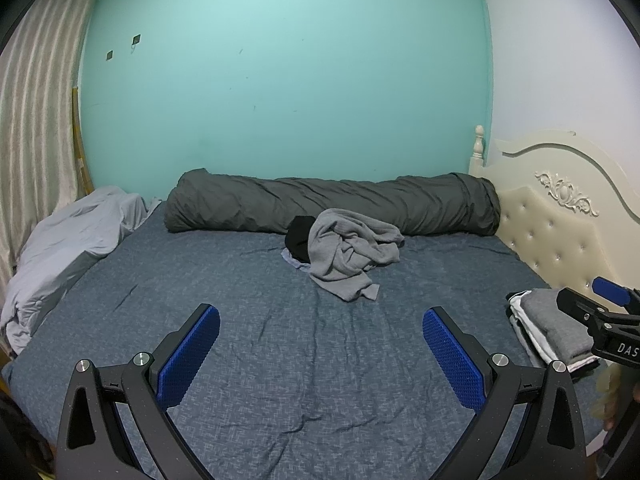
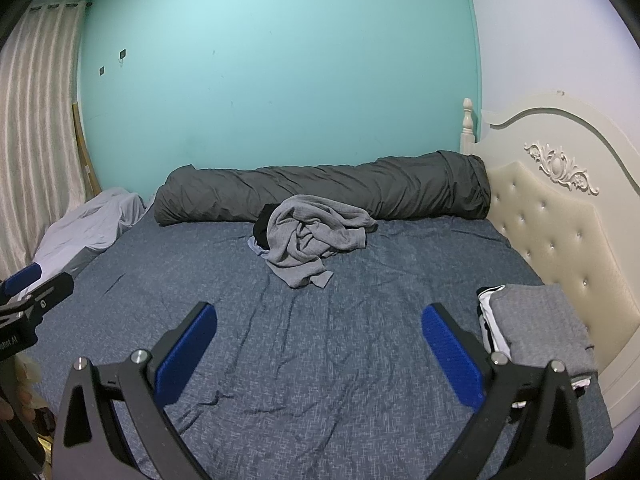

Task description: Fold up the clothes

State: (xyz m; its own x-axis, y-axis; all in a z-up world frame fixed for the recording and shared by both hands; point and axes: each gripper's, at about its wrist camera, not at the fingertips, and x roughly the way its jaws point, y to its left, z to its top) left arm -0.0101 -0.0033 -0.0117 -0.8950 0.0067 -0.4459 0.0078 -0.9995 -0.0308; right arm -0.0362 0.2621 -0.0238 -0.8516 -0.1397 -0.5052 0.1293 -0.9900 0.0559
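A crumpled grey garment (image 1: 347, 254) (image 2: 314, 240) lies in a heap at the far middle of the bed, on top of a black garment (image 1: 300, 238) (image 2: 264, 226) and a pale blue one (image 1: 291, 260). A stack of folded clothes (image 1: 550, 328) (image 2: 536, 326), grey on top and white beneath, sits at the bed's right side by the headboard. My left gripper (image 1: 321, 330) hovers open over the near bedsheet, nothing between its blue pads. My right gripper (image 2: 319, 326) is open too, empty, left of the folded stack.
The bed has a dark blue sheet (image 1: 280, 360). A long dark grey rolled duvet (image 1: 332, 204) lies along the far teal wall. A pale lilac blanket (image 1: 68, 248) is bunched at the left. A cream padded headboard (image 2: 560, 224) bounds the right side, a curtain (image 1: 36, 120) the left.
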